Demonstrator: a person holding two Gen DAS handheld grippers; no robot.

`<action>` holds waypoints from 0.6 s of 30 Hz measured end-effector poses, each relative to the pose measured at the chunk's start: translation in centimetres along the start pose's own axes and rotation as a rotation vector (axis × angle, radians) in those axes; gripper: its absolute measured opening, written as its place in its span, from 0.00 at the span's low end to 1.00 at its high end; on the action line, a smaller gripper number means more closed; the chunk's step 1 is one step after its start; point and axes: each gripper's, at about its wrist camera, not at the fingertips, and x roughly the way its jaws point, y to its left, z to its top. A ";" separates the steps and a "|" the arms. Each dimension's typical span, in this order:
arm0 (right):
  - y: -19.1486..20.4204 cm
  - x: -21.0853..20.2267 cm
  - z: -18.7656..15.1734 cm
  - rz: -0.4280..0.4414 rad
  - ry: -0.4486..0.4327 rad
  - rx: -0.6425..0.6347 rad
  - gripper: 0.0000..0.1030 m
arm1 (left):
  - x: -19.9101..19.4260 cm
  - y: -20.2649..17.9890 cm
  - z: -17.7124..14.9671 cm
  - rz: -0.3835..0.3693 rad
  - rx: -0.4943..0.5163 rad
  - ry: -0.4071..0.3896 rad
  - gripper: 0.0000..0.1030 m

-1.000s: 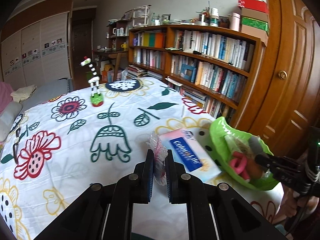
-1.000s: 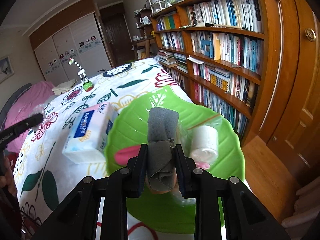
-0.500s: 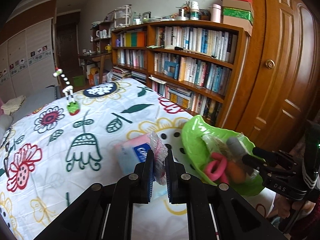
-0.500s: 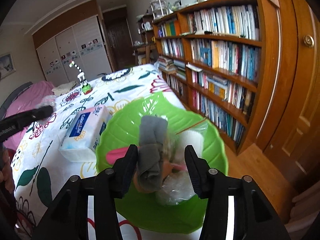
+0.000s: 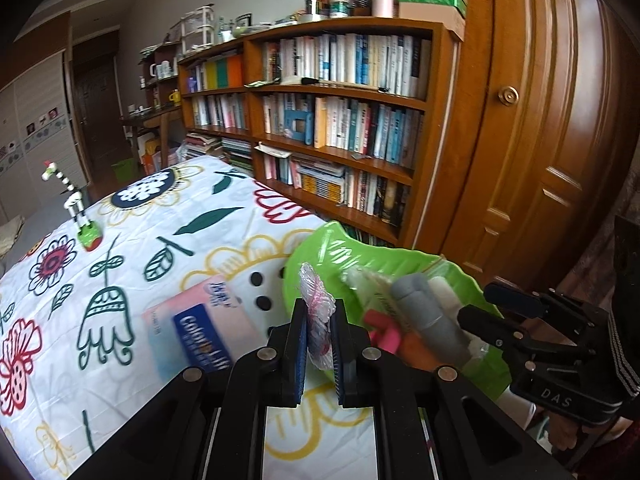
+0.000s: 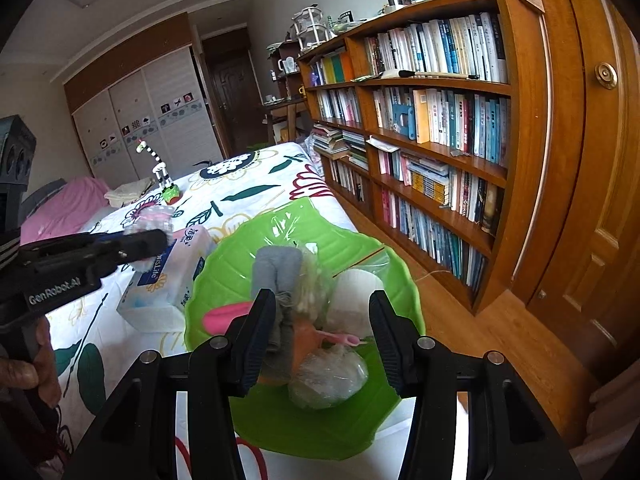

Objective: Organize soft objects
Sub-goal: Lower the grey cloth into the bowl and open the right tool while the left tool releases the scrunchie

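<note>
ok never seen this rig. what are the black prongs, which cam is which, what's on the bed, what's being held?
No robot arm here: a person holds a handheld two-finger gripper in each hand, and each gripper carries a fisheye camera that looks along its own fingers. The black prongs at the bottom of each picture are those fingers.

The left wrist view shows the left gripper shut on a crinkly plastic-wrapped item. The right wrist view shows the right gripper open over a green leaf-shaped tray, with a grey rolled cloth lying between its fingers, not gripped.

All of it sits on a bed with a flower-print sheet. Beside the tray lies a tissue pack; further back stands a striped giraffe toy.
</note>
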 end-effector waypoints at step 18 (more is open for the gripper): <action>-1.5 0.1 -0.6 -0.002 -0.005 0.019 0.49 | 3.0 -3.7 0.2 -0.051 0.059 0.050 0.11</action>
